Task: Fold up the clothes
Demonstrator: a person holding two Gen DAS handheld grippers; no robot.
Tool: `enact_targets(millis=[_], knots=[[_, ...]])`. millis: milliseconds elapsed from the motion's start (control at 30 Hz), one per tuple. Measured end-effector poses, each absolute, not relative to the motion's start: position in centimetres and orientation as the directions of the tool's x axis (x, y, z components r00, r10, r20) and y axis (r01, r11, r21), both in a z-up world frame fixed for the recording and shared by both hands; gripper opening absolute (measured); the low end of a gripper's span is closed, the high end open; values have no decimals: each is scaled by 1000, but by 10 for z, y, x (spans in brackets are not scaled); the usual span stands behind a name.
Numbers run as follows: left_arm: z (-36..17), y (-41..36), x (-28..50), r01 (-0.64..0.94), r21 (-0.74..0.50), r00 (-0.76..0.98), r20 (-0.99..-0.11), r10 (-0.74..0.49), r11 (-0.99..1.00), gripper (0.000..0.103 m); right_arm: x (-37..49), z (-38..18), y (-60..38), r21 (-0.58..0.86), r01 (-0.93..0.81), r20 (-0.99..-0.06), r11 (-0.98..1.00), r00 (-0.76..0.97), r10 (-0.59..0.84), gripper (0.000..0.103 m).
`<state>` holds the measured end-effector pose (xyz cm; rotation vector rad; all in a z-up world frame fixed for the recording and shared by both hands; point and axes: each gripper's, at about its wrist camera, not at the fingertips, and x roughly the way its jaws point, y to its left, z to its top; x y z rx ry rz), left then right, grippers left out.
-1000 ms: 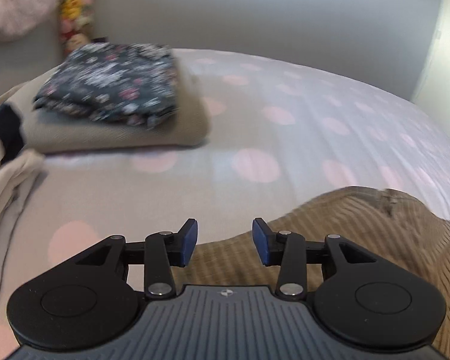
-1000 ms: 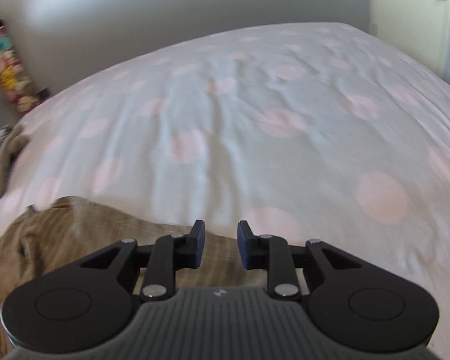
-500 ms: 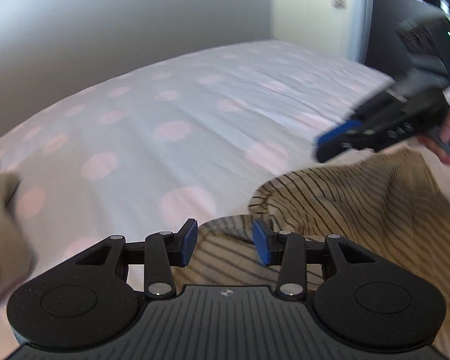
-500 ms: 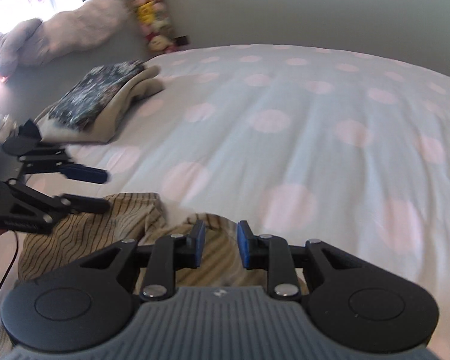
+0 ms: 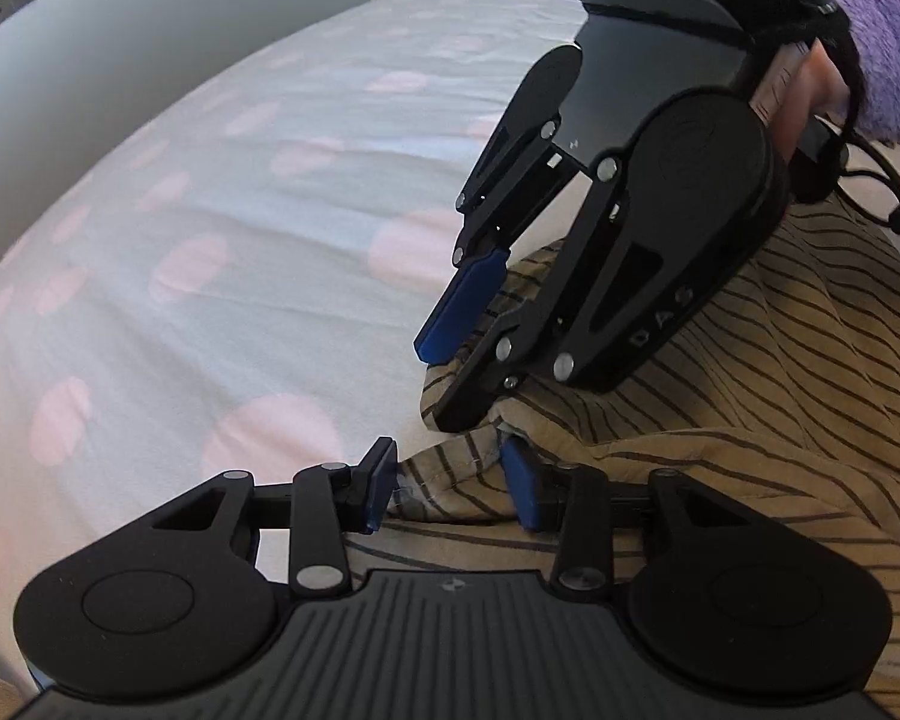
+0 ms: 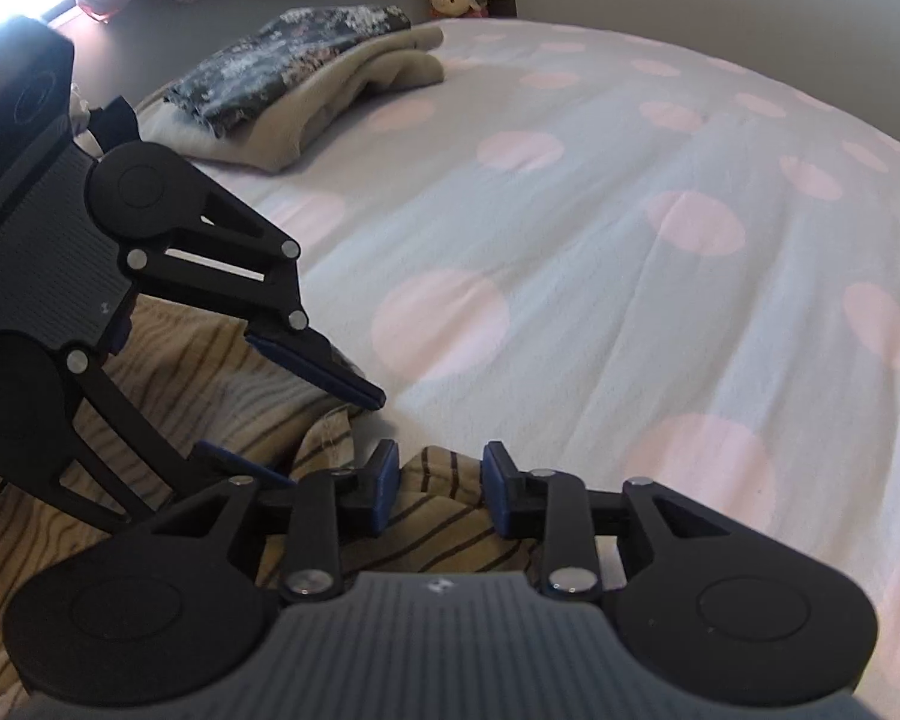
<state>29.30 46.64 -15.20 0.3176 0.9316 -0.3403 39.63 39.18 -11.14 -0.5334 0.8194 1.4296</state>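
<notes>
While both grippers crowd onto the same edge of the striped shirt [image 5: 720, 420], this is the tricky bit. The shirt lies rumpled on the near part of the bed [image 6: 630, 210], brown with dark stripes. The left gripper [image 5: 450, 486] has just been closing, and a fold of striped cloth sits between its fingers; the blue pads flank the fold closely, though I can't say they have bitten down yet. The right gripper [image 6: 441, 492] has just been opening a touch, and it too has a bunched hem between its spread fingers, not clearly squeezed.

What could go wrong? The two grippers are very near each other, so they could knock together, or one could pinch only a single layer and let the rest slide away. Grab too little of that hem and the cloth may slip out on the lift; grab a bunched double fold and the shirt may not spread flat.

The count: two grippers, one striped shirt being worked, and one stack of folded clothes [image 6: 306, 78] well away at the far side, with two pieces showing in it, a dark flowered one over a beige one.
</notes>
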Motion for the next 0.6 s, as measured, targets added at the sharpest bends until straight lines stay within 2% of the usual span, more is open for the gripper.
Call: enact_targets(millis=[33, 67, 100, 167, 467, 600], knots=[[-156, 466, 295, 407, 101, 538, -830, -148, 908, 22, 396, -114, 391, 155, -982, -763, 106, -51, 644, 30], [-159, 466, 296, 396, 85, 527, -837, -150, 914, 17, 395, -116, 390, 160, -981, -764, 113, -51, 643, 17], [-160, 467, 296, 383, 79, 529, -835, -149, 920, 10, 394, -115, 388, 154, -981, -761, 117, -42, 647, 10], [-158, 469, 295, 345, 49, 542, -826, -156, 937, 2, 391, -112, 384, 142, -982, -755, 126, -25, 655, 5], [-132, 515, 307, -5, -70, 643, -764, -51, 998, 0, 412, -97, 379, 133, -940, -732, 315, 121, 670, 3], [-142, 525, 312, -88, -70, 632, -775, 1, 994, 0, 416, -108, 381, 90, -926, -739, 367, 185, 648, 5]])
